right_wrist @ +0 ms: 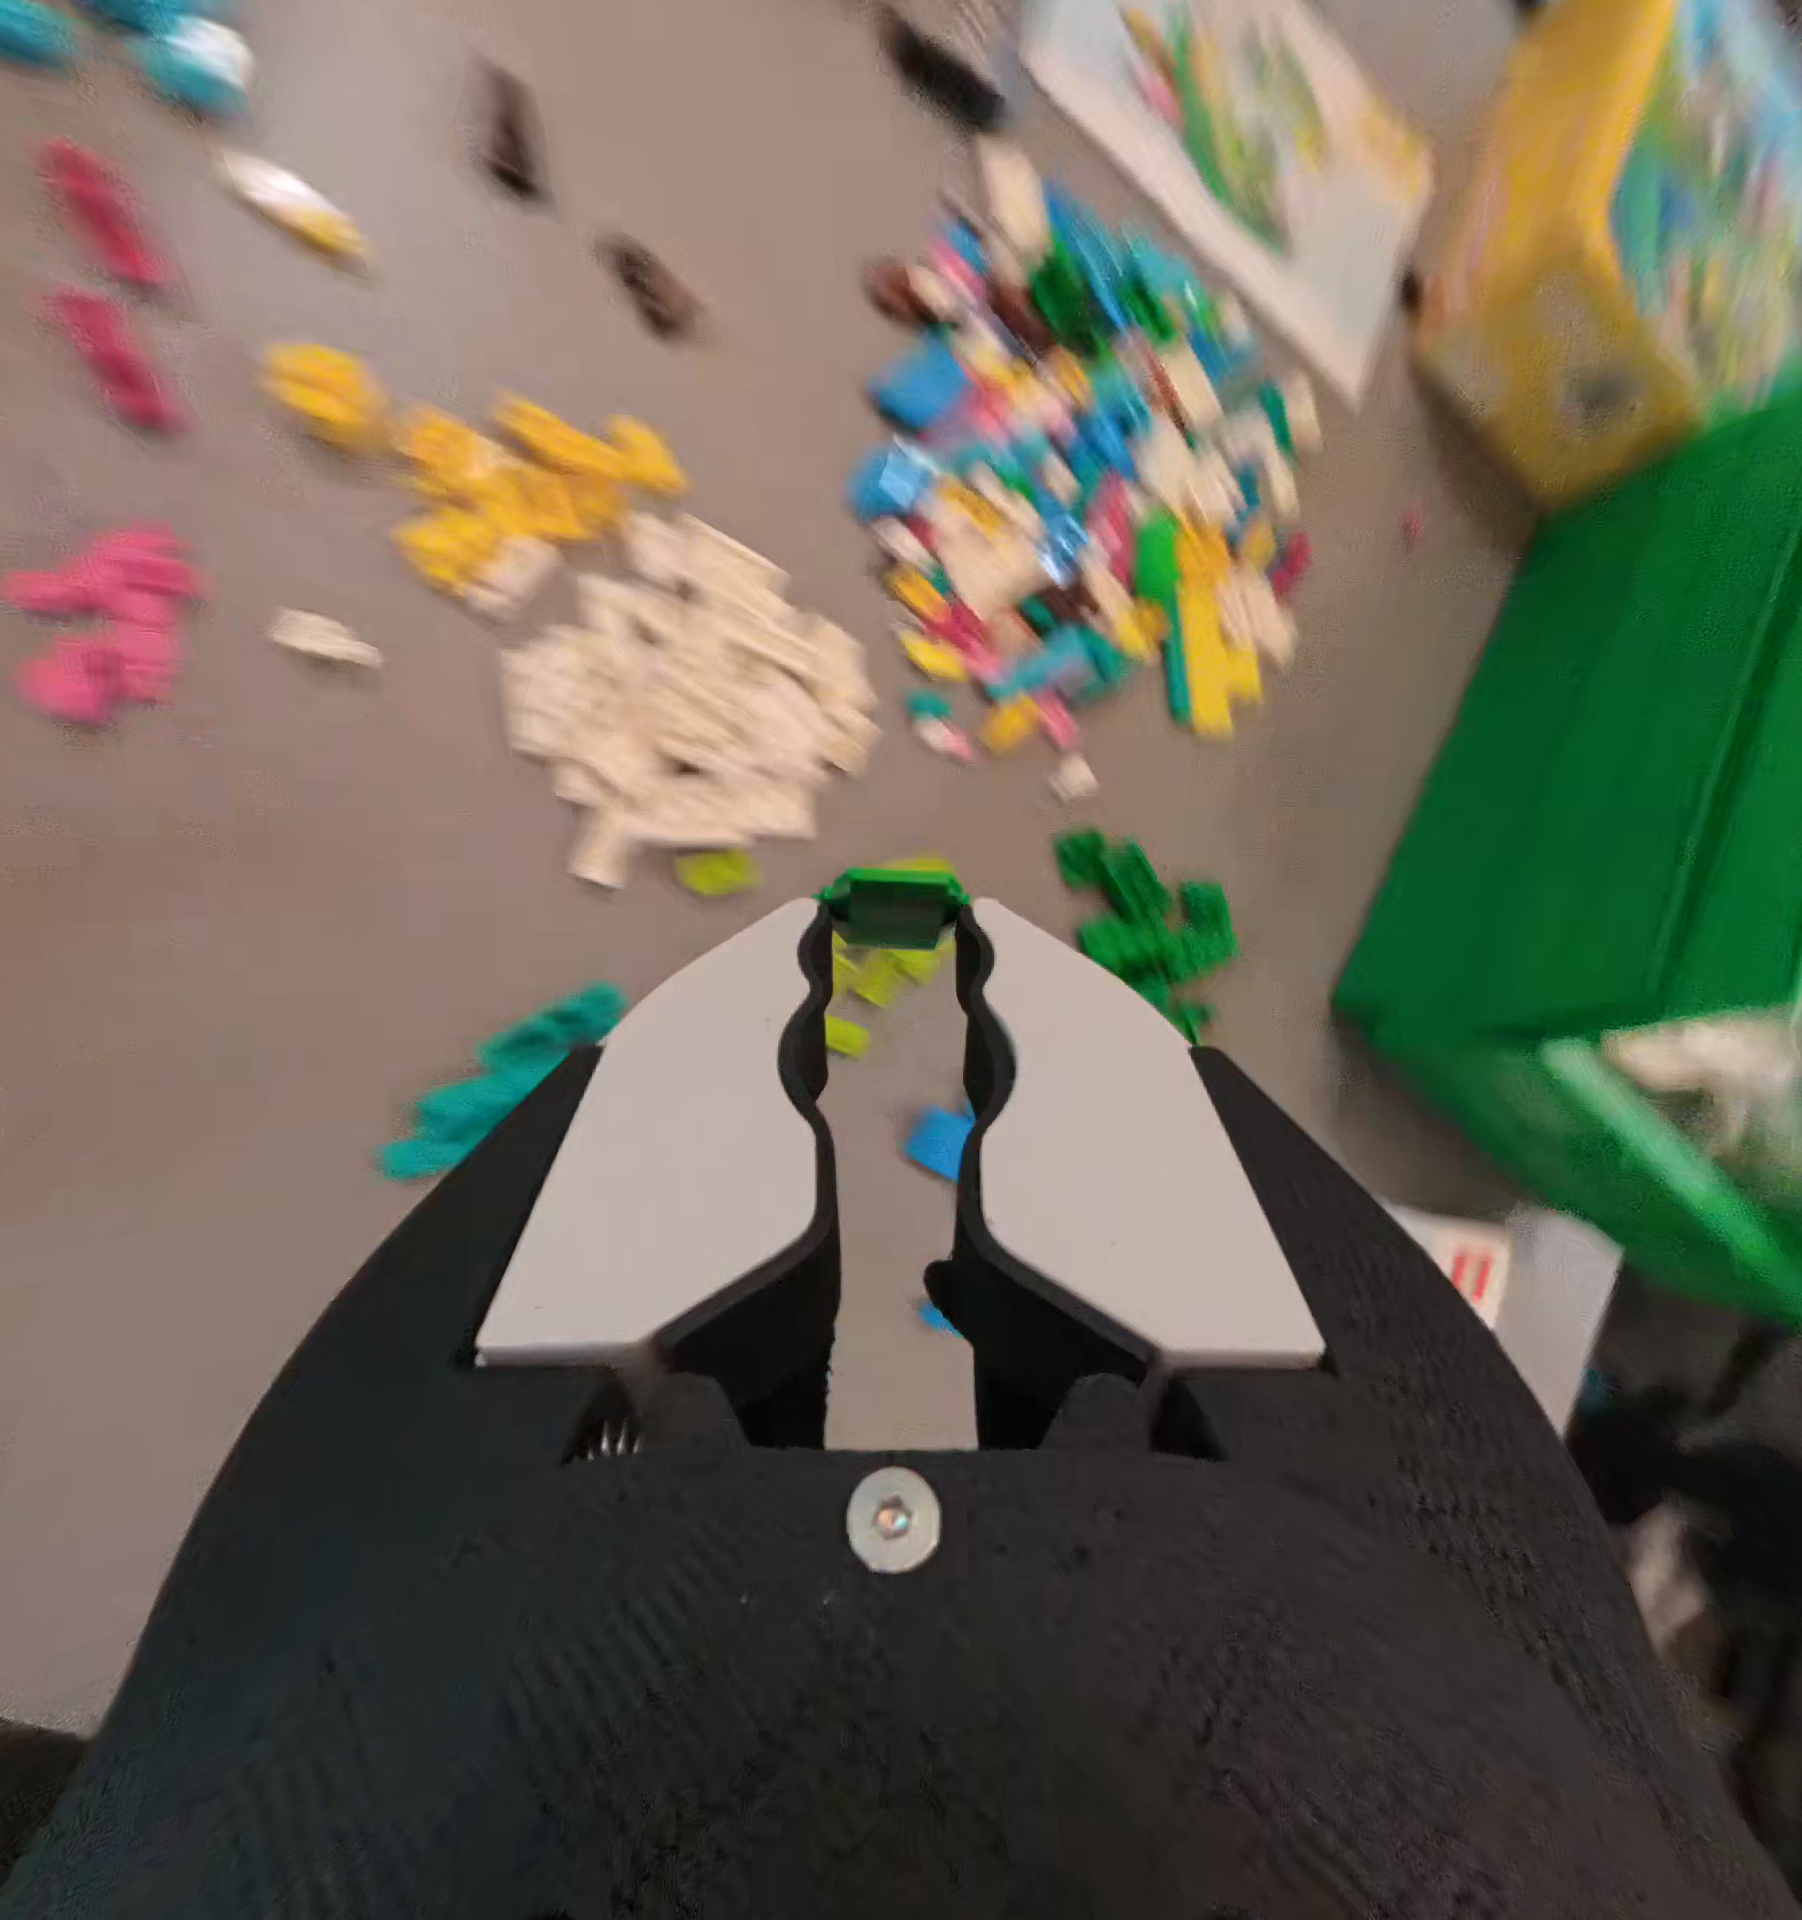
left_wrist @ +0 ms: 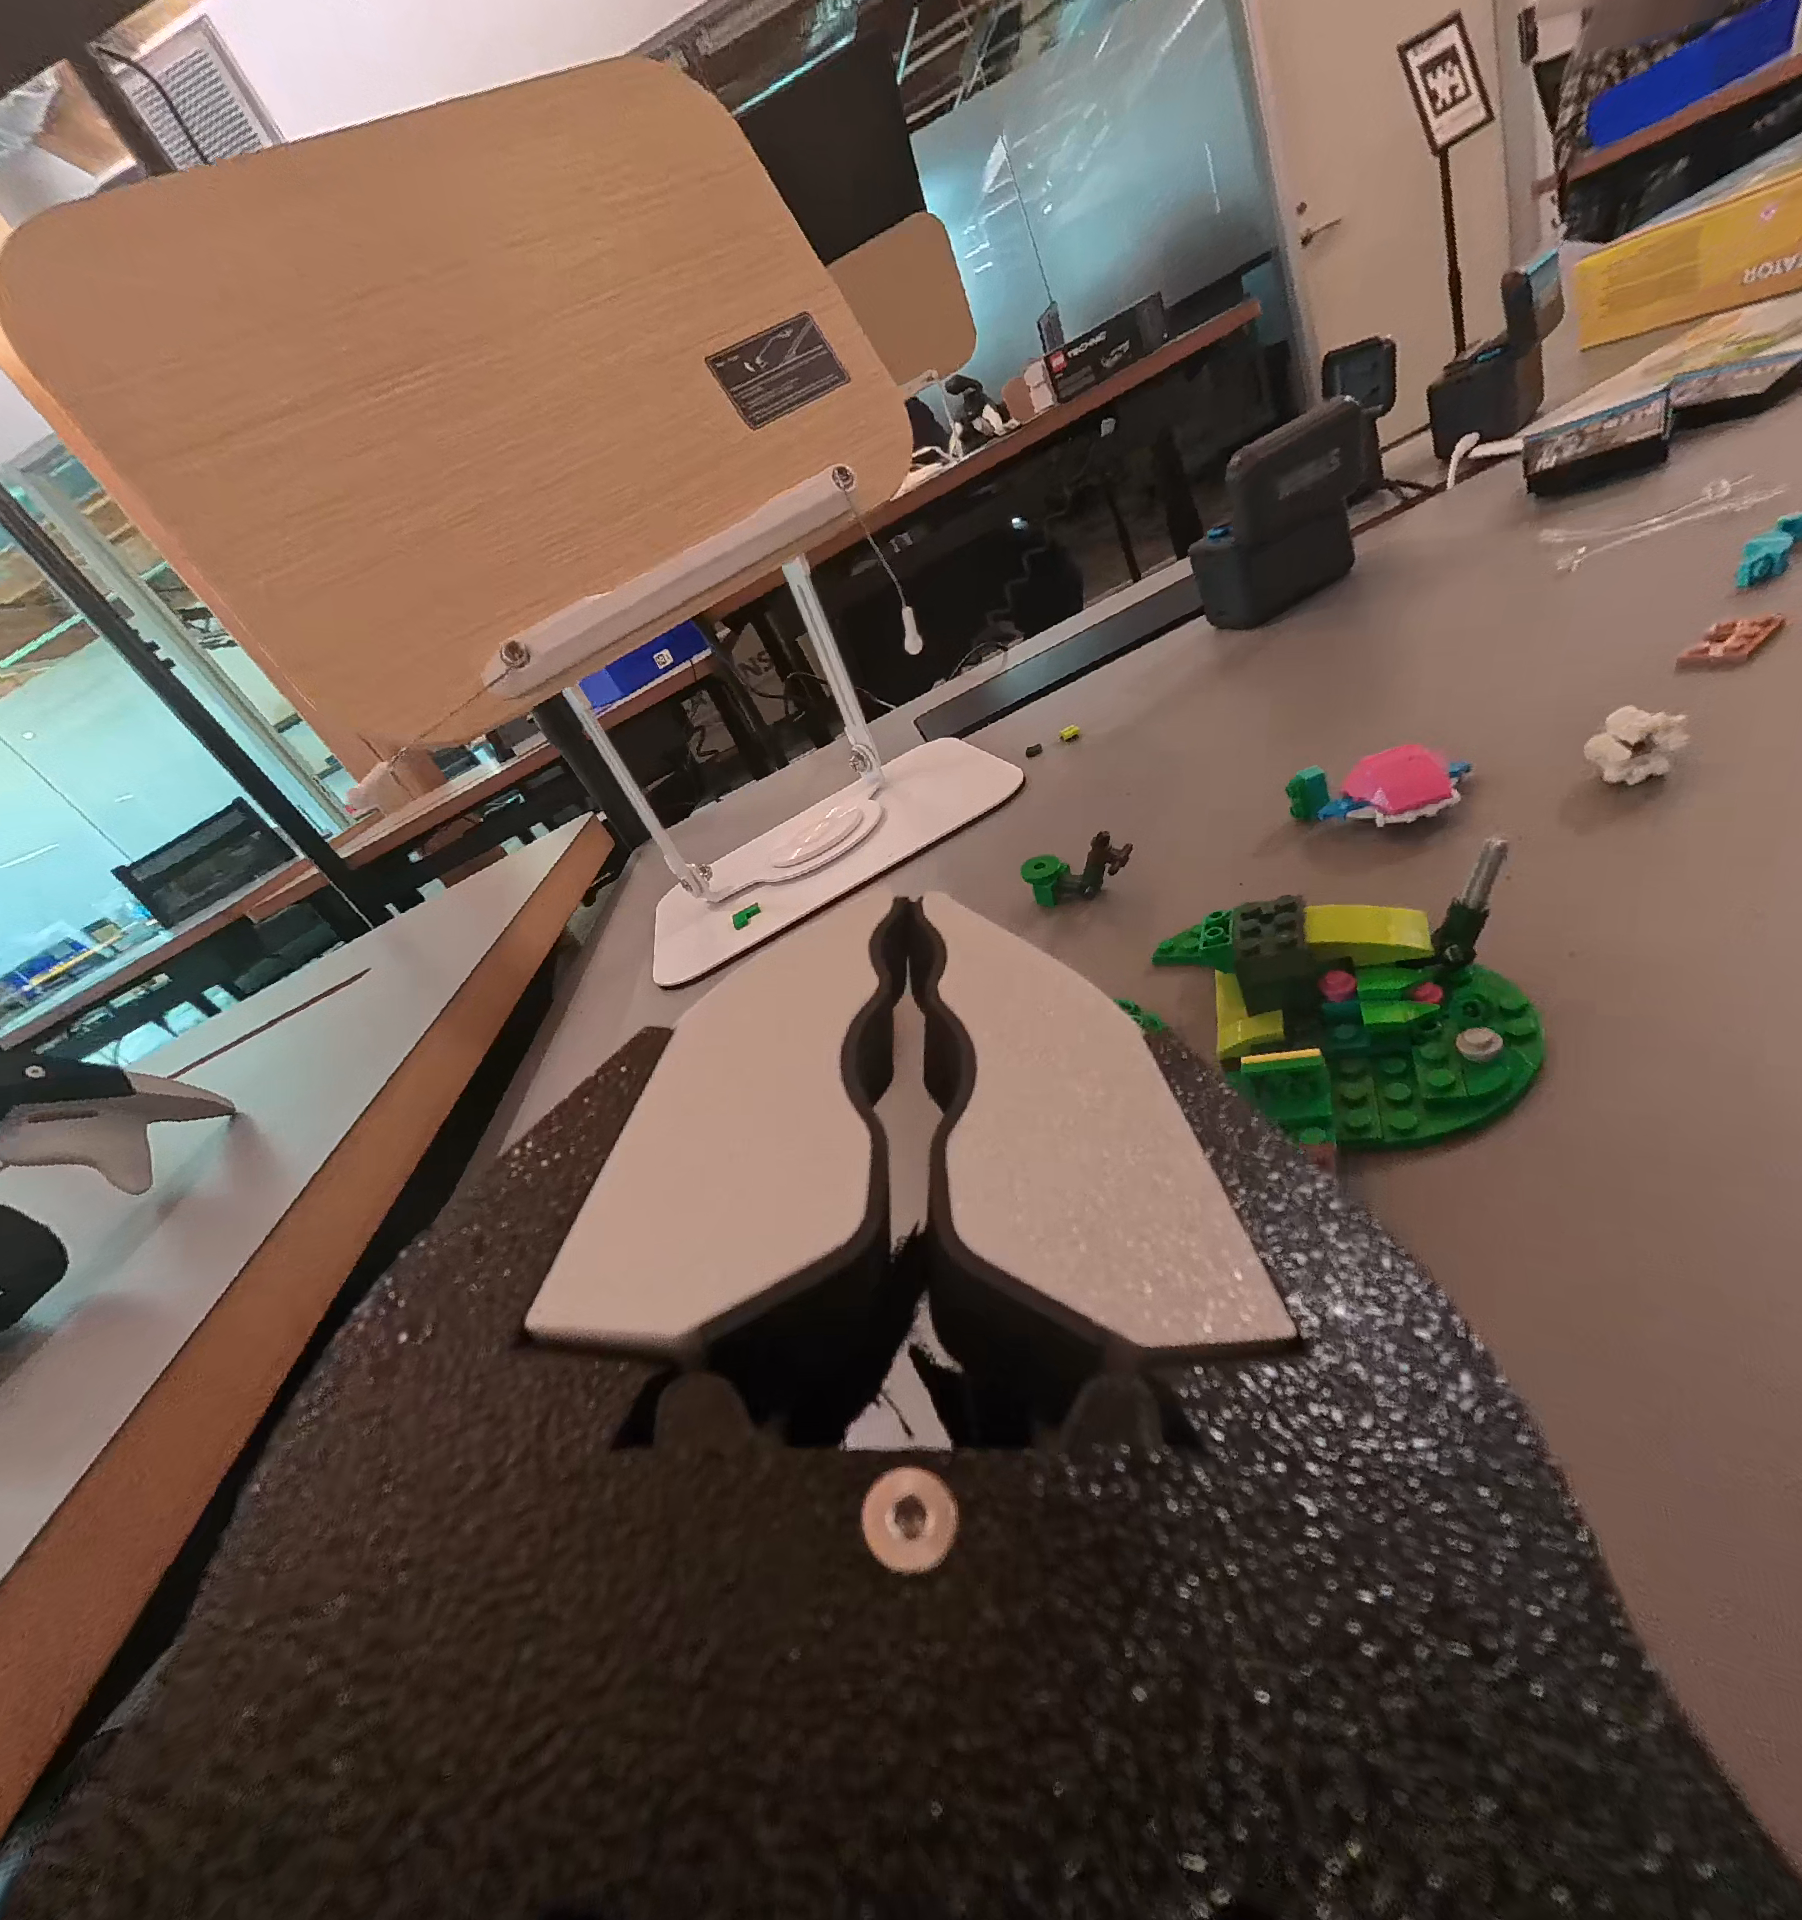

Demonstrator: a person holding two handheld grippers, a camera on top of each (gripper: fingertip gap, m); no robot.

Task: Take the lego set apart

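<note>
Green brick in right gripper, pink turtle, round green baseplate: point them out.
green brick [right_wrist: 892,920], right wrist view, its near face.
pink turtle [left_wrist: 1396,781], left wrist view, pink shell.
round green baseplate [left_wrist: 1437,1091], left wrist view, bare studs.

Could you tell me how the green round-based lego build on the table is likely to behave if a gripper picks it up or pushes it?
The green lego build sits on a wide flat plate, so it will probably slide rather than tip. The upright grey-tipped stalk looks thin and may snap off if bumped. Lifted by the yellow arch, that piece might separate first.
</note>
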